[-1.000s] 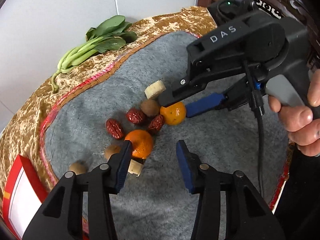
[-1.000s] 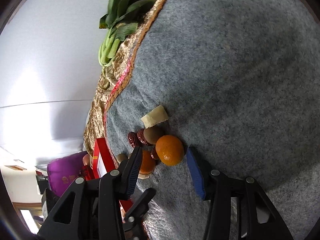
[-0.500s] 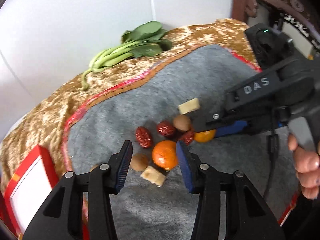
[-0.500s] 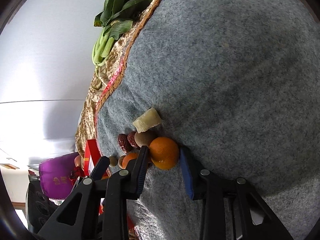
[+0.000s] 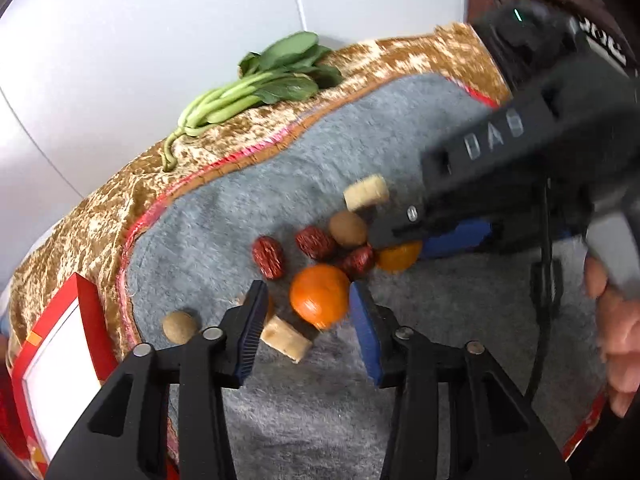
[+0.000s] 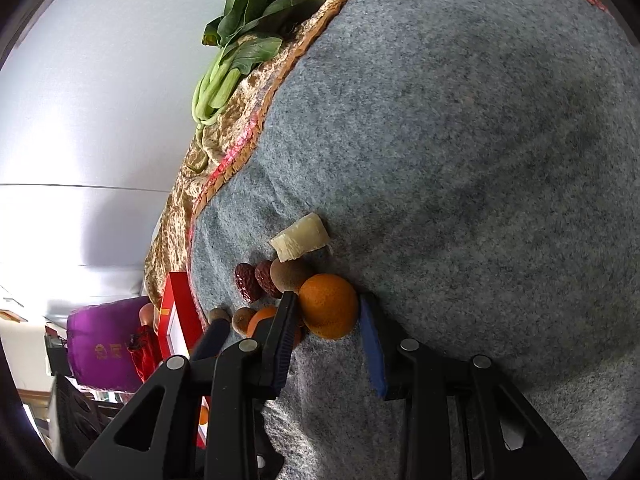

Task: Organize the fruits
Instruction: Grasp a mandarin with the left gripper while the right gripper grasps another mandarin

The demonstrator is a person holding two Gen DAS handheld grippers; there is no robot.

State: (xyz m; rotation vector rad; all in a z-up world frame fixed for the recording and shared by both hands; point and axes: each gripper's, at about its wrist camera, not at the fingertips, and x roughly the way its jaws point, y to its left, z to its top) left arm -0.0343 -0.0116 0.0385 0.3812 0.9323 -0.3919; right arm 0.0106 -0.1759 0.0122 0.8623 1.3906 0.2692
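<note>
Fruit lies clustered on a grey felt mat [image 5: 400, 128]. My left gripper [image 5: 306, 300] straddles the nearer orange [image 5: 320, 296]; its jaws are closing, the right pad touches the fruit and a gap remains at the left pad. My right gripper [image 5: 398, 248] [image 6: 327, 304], held by a hand [image 5: 616, 320], is shut on the farther orange [image 5: 400, 258] [image 6: 328, 312], both pads against it. Around them lie three red dates [image 5: 268, 256], round brown fruits [image 5: 348, 228] [image 5: 180, 326] and pale cut chunks [image 5: 366, 192] [image 5: 286, 338].
Leafy greens [image 5: 256, 92] lie on the gold cloth [image 5: 100, 216] at the back edge by the white wall. A red box [image 5: 60, 360] stands at the mat's left end. In the right wrist view a purple bag [image 6: 104, 344] sits beyond the table.
My left gripper came around the nearer orange and its jaws narrowed. My right gripper's jaws came together on the farther orange.
</note>
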